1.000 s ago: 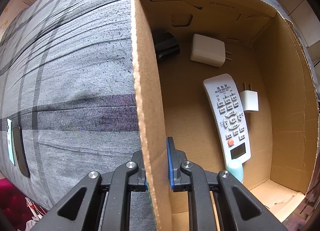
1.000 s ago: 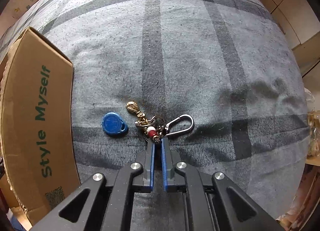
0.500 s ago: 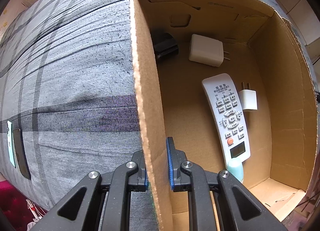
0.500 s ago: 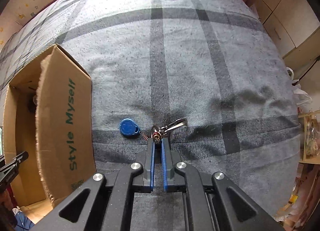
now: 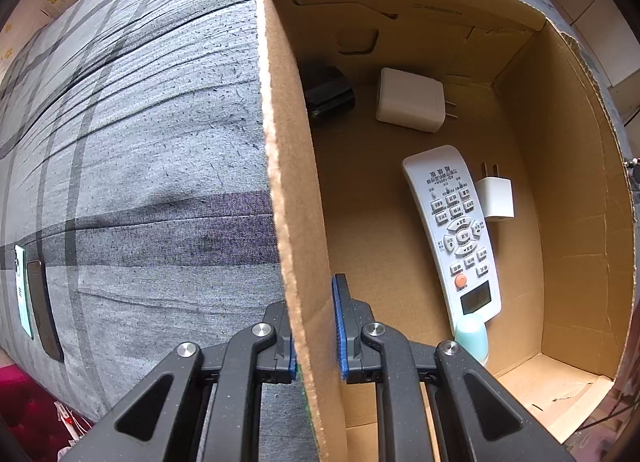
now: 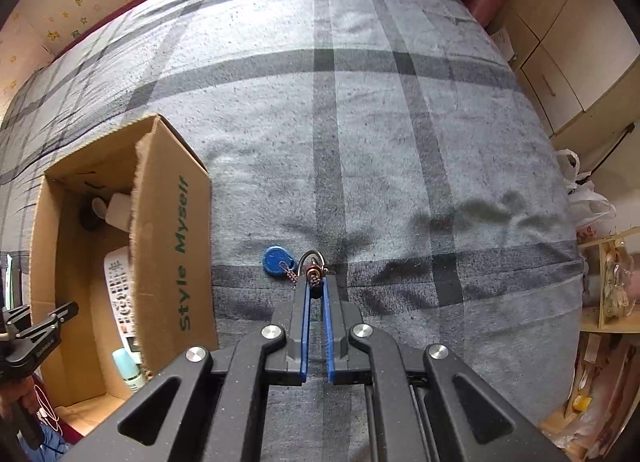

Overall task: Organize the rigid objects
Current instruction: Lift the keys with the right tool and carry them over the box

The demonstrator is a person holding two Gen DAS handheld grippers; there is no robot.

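A keychain (image 6: 314, 272) with a blue oval tag (image 6: 276, 258) and a silver carabiner hangs from my right gripper (image 6: 316, 282), which is shut on its beaded ring above the grey plaid bedspread (image 6: 400, 142). To the left stands the open cardboard box (image 6: 172, 230). My left gripper (image 5: 316, 302) is shut on the box's side wall (image 5: 288, 166), one finger outside and one inside. In the box lie a white remote (image 5: 452, 230), a white charger (image 5: 410, 104), a small white plug (image 5: 495, 198), a black object (image 5: 328, 96) and a teal bottle (image 5: 472, 336).
Two phones (image 5: 38, 302) lie at the bed's left edge. Cream cabinets (image 6: 568, 42), plastic bags (image 6: 588, 198) and a wooden shelf (image 6: 612, 274) stand past the bed's right edge. A person's hand (image 6: 24, 398) holds the left gripper.
My right gripper has risen with the keychain, lifting it off the bedspread; the box's inside has come into its view. The left gripper has kept still on the box wall.
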